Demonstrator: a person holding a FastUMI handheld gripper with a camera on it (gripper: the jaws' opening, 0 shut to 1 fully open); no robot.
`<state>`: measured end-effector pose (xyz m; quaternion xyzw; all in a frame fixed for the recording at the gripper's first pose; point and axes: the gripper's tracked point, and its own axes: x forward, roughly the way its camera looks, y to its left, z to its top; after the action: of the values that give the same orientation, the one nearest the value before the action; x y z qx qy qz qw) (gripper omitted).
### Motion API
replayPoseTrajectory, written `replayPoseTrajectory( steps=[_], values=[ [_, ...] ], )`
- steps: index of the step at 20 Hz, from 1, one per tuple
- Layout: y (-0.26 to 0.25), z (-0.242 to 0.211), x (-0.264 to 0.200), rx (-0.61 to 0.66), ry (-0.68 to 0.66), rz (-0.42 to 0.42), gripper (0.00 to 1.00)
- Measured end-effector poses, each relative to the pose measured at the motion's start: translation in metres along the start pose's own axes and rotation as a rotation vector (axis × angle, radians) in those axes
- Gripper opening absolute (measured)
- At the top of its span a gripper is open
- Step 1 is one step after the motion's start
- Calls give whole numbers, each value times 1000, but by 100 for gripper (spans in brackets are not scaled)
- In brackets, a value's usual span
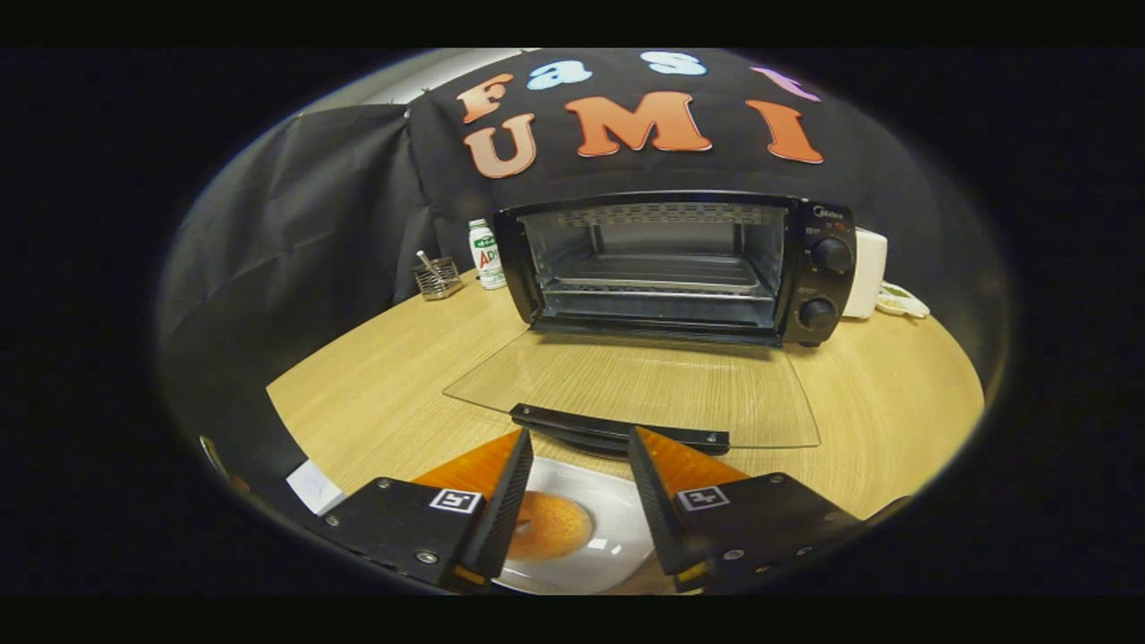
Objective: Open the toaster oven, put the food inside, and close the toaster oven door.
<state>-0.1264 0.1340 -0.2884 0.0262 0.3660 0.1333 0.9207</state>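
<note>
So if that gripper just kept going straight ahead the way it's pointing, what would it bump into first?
Probably the handle on the oven door, which lies folded down flat just ahead of the open gripper. The doughnut on the white plate sits lower, between the fingers. Depth is hard to judge here.

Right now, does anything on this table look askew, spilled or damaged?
Nothing stands out. The toaster oven sits square with its glass door folded flat open. The donut lies whole on its white plate, below the open claw.
</note>
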Motion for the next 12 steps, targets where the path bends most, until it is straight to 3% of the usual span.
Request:
replayPoseTrajectory(
  steps=[3, 5, 12],
  values=[
    [11, -6, -20, -68, 1, 39, 79],
    [21, -18, -35, -84, 21, 82, 83],
    [29, -62, -40, -152, 109, 81, 87]
  ],
)
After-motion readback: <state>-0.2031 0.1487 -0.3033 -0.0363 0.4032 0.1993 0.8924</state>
